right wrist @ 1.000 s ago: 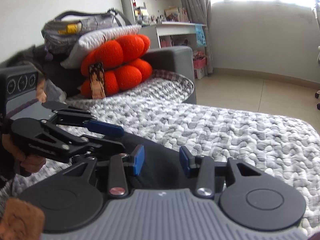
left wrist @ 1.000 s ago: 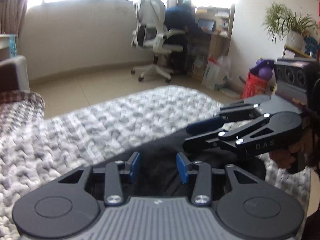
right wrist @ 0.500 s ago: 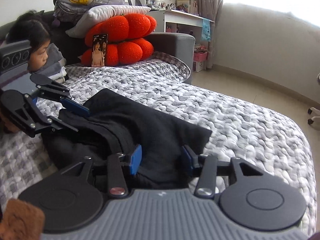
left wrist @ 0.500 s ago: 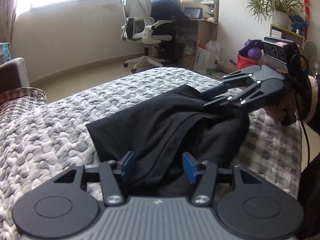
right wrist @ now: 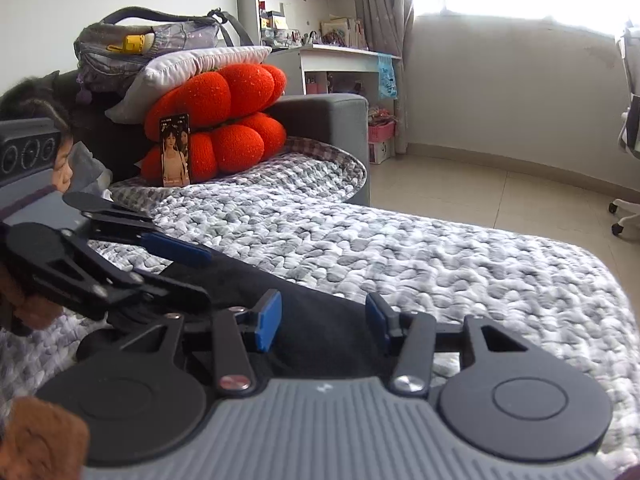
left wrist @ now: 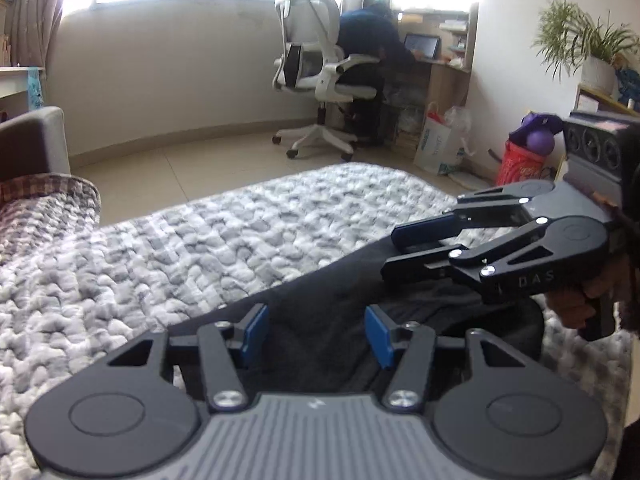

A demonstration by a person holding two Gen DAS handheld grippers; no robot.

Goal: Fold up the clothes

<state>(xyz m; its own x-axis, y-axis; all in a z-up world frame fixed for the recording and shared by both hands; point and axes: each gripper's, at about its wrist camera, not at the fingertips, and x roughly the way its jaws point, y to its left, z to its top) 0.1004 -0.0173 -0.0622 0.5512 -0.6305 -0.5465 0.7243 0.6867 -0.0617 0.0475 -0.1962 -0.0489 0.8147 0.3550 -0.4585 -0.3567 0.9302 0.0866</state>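
A black garment (left wrist: 440, 320) lies bunched on the grey knitted blanket (left wrist: 200, 248) of a bed. My left gripper (left wrist: 316, 330) sits low over the garment's near part. Its jaws are opening, and the cloth lies between the blue pads (left wrist: 256, 330) without being pinched. In the right wrist view the same garment (right wrist: 240, 276) runs under my right gripper (right wrist: 322, 318), whose pads stand apart over the cloth. Each gripper shows in the other's view, held by a hand: the right gripper (left wrist: 390, 255) at the right, the left gripper (right wrist: 206, 276) at the left, both with fingers apart.
The blanket (right wrist: 440, 264) ends at a tiled floor. Beyond it are a white office chair (left wrist: 320, 64), a desk with a seated person, and a red bin (left wrist: 520, 164). Red cushions (right wrist: 224, 120), a pillow and a bag are stacked on a grey sofa (right wrist: 332, 120).
Half a second ago both views stood farther back and showed the whole garment draped. Now both grippers are low and close over it again, with jaws wider than a second ago.
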